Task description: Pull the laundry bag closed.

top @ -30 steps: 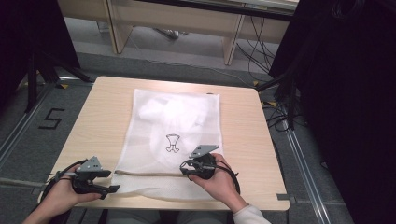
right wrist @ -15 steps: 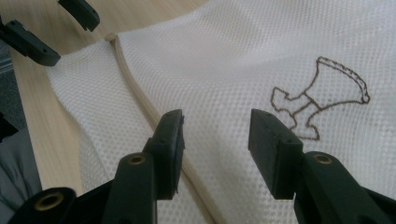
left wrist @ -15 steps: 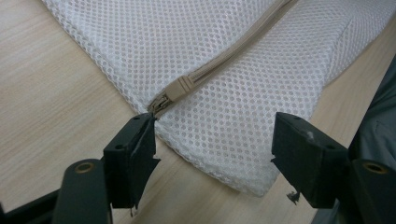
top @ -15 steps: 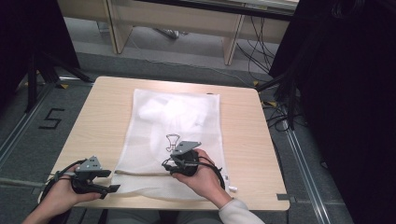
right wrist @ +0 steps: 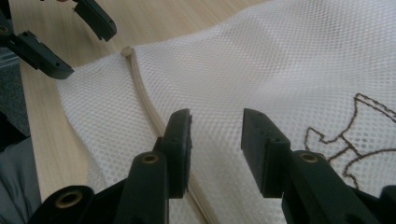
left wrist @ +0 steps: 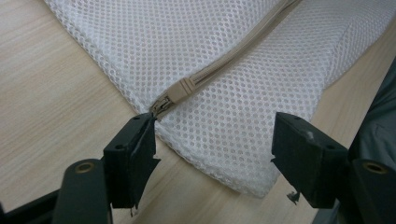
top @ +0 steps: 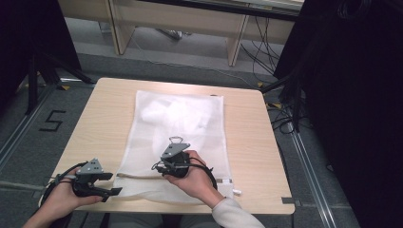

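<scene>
2 grippers over 1 white mesh laundry bag [top: 178, 137], which lies flat on the wooden table [top: 104, 118], running from centre toward 6 o'clock in the high view.

Left gripper [top: 108, 184], high view 7 o'clock: released, jaws spread wide, sitting just off the bag's near-left corner. Left gripper view: beige zipper [left wrist: 224, 63] runs from 1 o'clock down to its end beside the left jaw; the bag corner lies between the jaws, not pinched.

Right gripper [top: 160, 167], high view 6 o'clock: over the bag, jaws pointing toward 9 o'clock. Right gripper view: jaws parted, gap moderate, mesh beneath; zipper passes under the left jaw. Brown embroidered outline [right wrist: 348, 140] at 3 o'clock. Contact with mesh: cannot tell.
</scene>
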Action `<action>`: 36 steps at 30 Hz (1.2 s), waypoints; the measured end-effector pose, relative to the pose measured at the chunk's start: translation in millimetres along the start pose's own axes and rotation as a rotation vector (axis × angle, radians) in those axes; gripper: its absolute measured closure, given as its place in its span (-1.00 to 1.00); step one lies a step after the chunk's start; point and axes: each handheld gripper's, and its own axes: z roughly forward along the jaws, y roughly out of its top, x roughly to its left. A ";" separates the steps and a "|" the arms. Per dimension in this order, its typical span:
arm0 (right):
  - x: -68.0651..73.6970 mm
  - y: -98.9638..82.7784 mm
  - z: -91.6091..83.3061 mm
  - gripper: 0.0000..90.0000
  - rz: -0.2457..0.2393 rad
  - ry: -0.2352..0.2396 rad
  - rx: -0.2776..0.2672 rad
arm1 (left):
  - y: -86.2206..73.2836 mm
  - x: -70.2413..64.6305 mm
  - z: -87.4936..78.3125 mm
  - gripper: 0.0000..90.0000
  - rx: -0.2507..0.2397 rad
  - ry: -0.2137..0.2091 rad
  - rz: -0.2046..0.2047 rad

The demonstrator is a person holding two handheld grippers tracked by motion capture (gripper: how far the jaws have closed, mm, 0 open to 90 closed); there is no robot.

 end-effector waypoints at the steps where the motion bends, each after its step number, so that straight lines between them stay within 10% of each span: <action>1: 0.6 1.5 2.2 0.43 -0.018 0.012 -0.001 | 0.0 -0.1 0.0 -0.33 0.000 -0.003 0.000; 36: 42.8 48.4 70.6 0.74 -0.115 0.147 0.079 | -0.8 0.9 0.2 -0.33 -0.018 -0.029 -0.018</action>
